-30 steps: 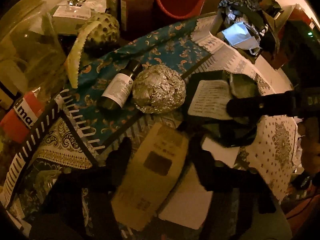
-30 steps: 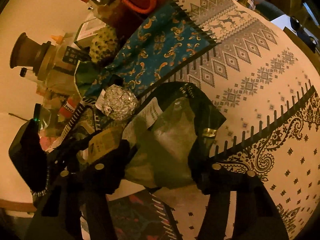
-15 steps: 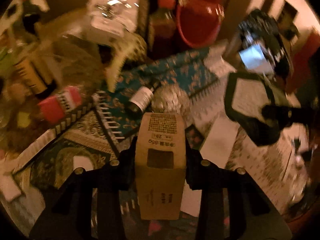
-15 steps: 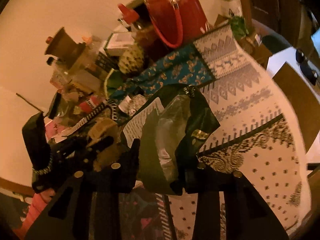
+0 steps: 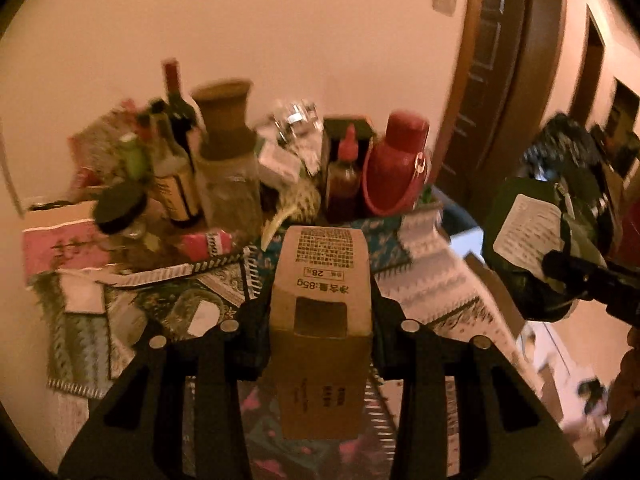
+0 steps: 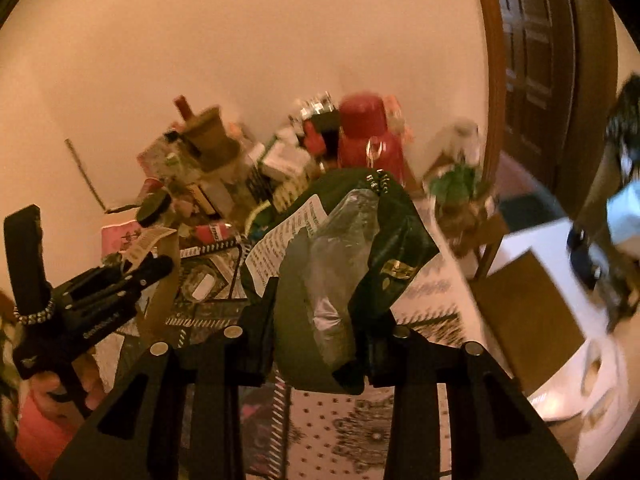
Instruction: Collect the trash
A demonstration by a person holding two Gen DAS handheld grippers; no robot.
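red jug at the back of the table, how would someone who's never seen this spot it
Look at the clutter against the wall. The red jug stands at its right end, nearest the door, beside a red-capped sauce bottle. It alone is solid red, with a domed lid.

A plain cream wall (image 5: 280, 20) meets a dark wooden door (image 5: 504, 60) under warm dim light.

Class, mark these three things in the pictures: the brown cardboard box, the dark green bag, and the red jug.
brown cardboard box (image 5: 320, 280), left wrist view, its printed upper face.
dark green bag (image 6: 404, 232), right wrist view, its dark right side.
red jug (image 5: 394, 168), left wrist view, its body.
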